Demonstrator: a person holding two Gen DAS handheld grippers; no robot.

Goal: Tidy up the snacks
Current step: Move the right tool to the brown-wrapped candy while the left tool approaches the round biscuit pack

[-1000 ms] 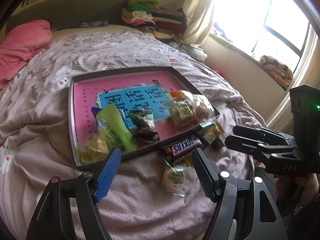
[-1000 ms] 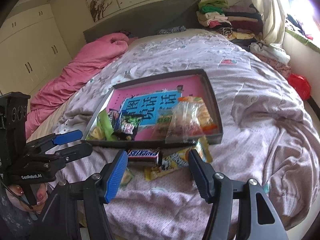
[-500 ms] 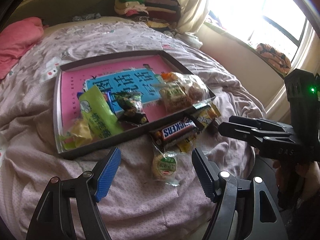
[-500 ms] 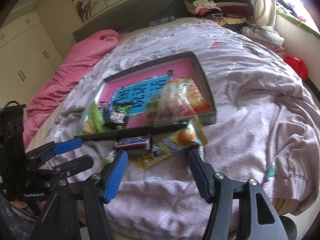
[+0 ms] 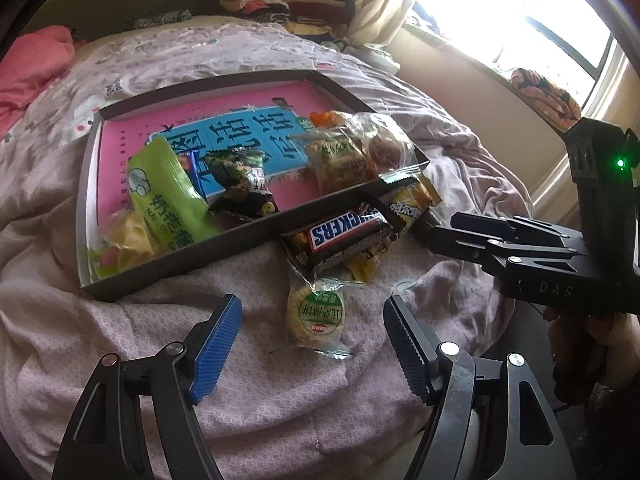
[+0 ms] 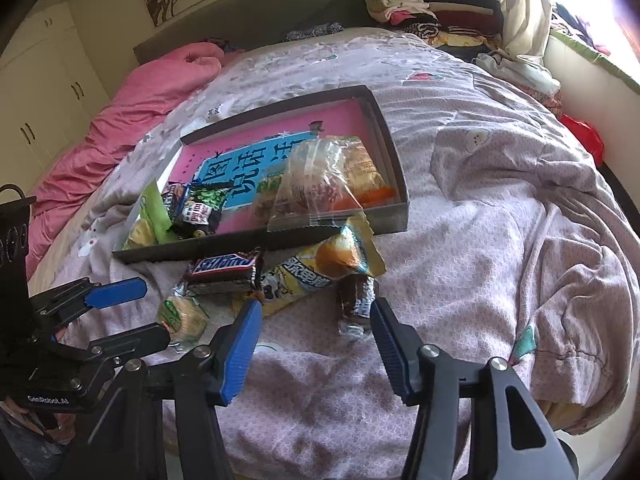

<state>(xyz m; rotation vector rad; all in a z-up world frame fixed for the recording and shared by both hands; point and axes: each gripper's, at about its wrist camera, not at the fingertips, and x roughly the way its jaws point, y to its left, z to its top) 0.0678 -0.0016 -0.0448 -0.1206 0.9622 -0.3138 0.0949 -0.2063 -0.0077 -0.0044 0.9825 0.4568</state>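
A dark tray (image 5: 224, 236) (image 6: 394, 148) with a pink and blue lining lies on the bed and holds several snack packs. Outside its near edge lie a Snickers bar (image 5: 344, 232) (image 6: 224, 266), a yellow snack pack (image 6: 320, 268) (image 5: 408, 206), a small dark brown candy (image 6: 356, 300) and a round green-labelled cake (image 5: 318, 314) (image 6: 182, 316). My left gripper (image 5: 312, 350) stands open just short of the round cake. My right gripper (image 6: 316, 344) hovers near the brown candy and the yellow pack; its jaws are closing with nothing between the pads.
The bed has a rumpled lilac quilt (image 6: 500, 240) and a pink duvet (image 6: 132, 96) at the far left. Folded clothes (image 6: 420, 4) are stacked by the headboard. A window (image 5: 532, 20) and its wall bound the right side. The bed's near edge lies just under both grippers.
Both grippers have dropped toward the loose snacks in front of the tray, which look larger and nearer. The right gripper's jaws have narrowed a little. No snack has moved.
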